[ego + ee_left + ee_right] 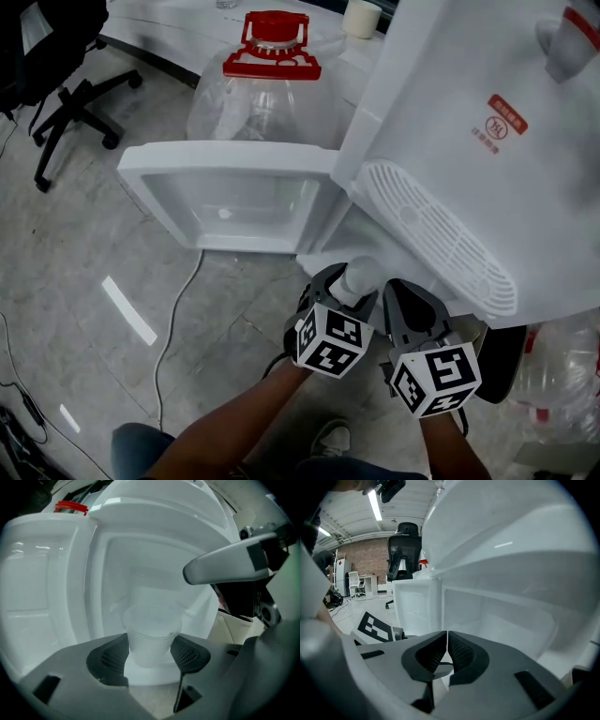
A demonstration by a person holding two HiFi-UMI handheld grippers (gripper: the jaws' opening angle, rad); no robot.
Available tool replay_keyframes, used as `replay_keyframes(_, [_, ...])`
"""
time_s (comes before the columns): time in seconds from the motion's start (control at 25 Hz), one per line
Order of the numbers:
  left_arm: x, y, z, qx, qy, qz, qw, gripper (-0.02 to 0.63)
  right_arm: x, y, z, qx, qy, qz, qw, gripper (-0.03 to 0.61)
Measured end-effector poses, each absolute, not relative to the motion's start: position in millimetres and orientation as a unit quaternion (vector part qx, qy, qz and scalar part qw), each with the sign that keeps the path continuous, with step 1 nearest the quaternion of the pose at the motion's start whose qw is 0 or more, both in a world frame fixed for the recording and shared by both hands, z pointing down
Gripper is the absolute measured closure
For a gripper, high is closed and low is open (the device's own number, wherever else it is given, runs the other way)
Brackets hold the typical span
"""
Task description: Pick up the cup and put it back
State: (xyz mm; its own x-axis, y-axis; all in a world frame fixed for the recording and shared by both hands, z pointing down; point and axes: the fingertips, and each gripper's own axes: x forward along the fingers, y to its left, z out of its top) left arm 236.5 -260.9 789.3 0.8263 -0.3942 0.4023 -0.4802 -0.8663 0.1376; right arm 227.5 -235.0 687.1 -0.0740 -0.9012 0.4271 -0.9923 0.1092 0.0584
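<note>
Cup [151, 637], translucent white, upright, at the foot of the water dispenser [469, 141], facing its open lower compartment. Left gripper [151, 657] grasps it, pads pressed to both sides. Right gripper [446, 651] just beside it, clenched on nothing. Compartment door [225, 202] swung wide off the dispenser; large water bottle [262, 94] behind it.

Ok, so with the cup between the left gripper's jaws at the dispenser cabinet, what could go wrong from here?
1. The left gripper pinches the thin, translucent cup low on its wall, so it may buckle or slip out.
2. The right gripper, shut and empty, sits close beside the left one and could knock the cup.
3. The open cabinet door juts out on the left and might be bumped as the cup goes back.
</note>
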Motion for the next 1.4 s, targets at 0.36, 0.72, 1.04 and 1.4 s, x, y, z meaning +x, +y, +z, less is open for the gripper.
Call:
replay_keyframes(0.36, [264.2, -279.2, 824.0, 0.950, -0.225, 0.188, 0.106, 0.341, 241.5, -245.5, 710.1, 0.662, -0.711, 0.112, 0.209, 0.555])
replay_keyframes(0.72, [278.5, -297.3, 852.7, 0.949, -0.223, 0.199, 0.097, 0.341, 259.8, -257.5, 717.7, 0.701, -0.681, 0.118, 0.175, 0.554])
replay_keyframes(1.04, [293.4, -304.8, 868.7, 0.944, -0.224, 0.220, 0.099, 0.341, 260.9, -262.4, 716.7, 0.695, -0.686, 0.130, 0.172, 0.554])
replay_keyframes(1.4, [309.3, -305.0, 879.7, 0.942, -0.227, 0.234, 0.080, 0.341, 263.5, -257.5, 719.8, 0.692, -0.686, 0.137, 0.179, 0.554])
